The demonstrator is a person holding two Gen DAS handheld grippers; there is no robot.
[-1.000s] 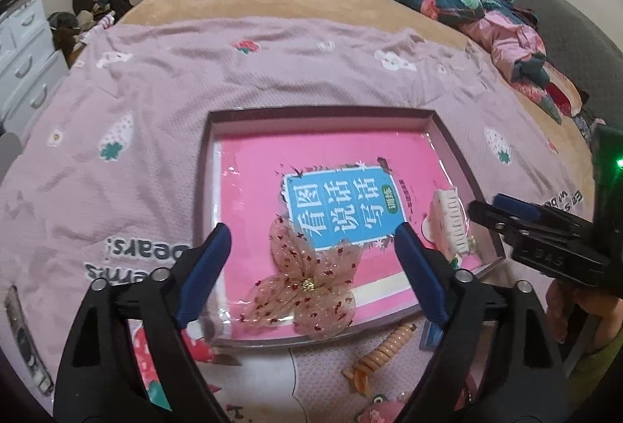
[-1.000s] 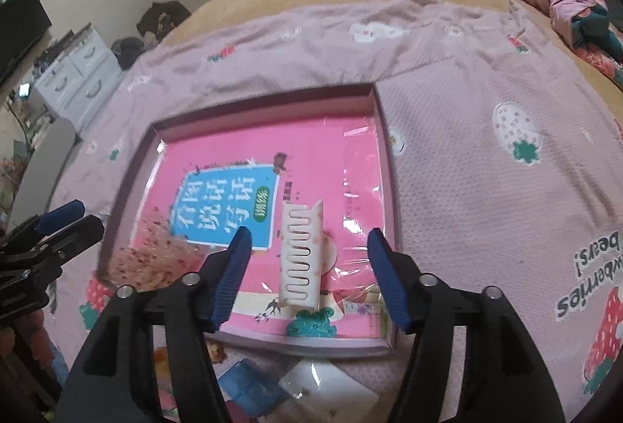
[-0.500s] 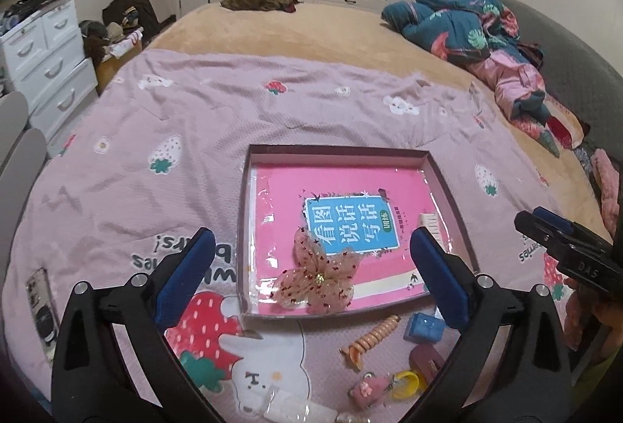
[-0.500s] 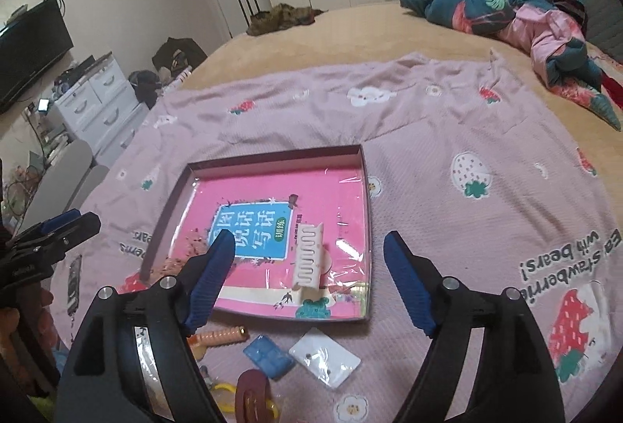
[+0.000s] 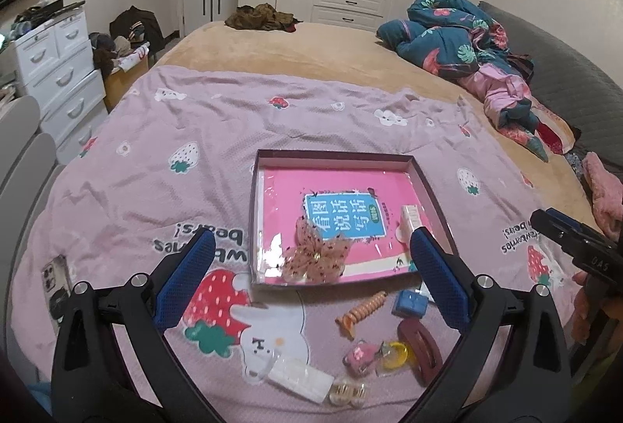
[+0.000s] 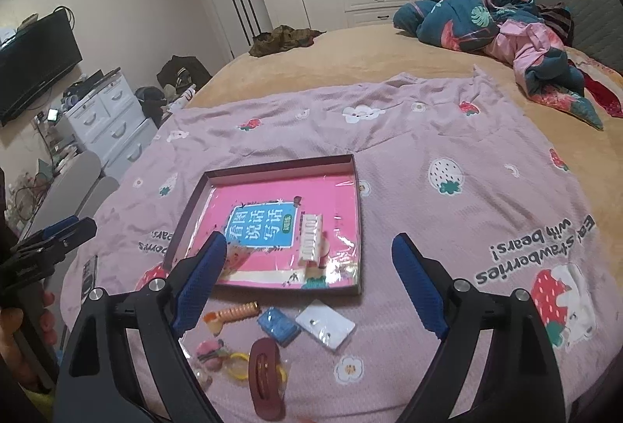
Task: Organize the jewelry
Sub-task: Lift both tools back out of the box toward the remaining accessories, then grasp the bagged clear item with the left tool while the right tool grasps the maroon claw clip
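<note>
1. While held above the pink strawberry-print blanket (image 5: 163,135), left gripper (image 5: 311,279) spread wide, nothing between the ribbed blue pads; jaws lately widened, then steady.
2. Right gripper (image 6: 311,279) likewise spread and empty, jaws just been opening further; both sets of pads hang clear of every item.
3. Shallow rectangular tray (image 5: 257,197) with thin dark-maroon walls, centre of both views, lined with a glossy pink sheet under crinkled clear film, blue label in the middle.
4. Inside the tray: gauzy speckled bow clip (image 5: 317,257) against the near wall in the left view; cream toothed claw clip (image 6: 311,236), hard and ridged, towards the right half in the right view.
5. Outside the near wall, on the blanket, lower centre: orange spiral hair tie (image 5: 360,312), small blue square box (image 5: 409,304), smooth maroon oval clip (image 6: 264,372), pink plush tie (image 5: 360,355), yellow ring (image 5: 395,357), white flat card with studs (image 6: 325,323), clear packet (image 5: 301,376) with small clear pieces beside it.
6. Loose items close together but mostly apart; blue box just beside the white card; maroon clip overlapping the yellow ring.
7. Far half of the tray floor bare; broad soft blanket open to left, right and beyond the tray.
8. Phone (image 5: 54,286) flat at the blanket's left edge, well apart from the tray.
</note>
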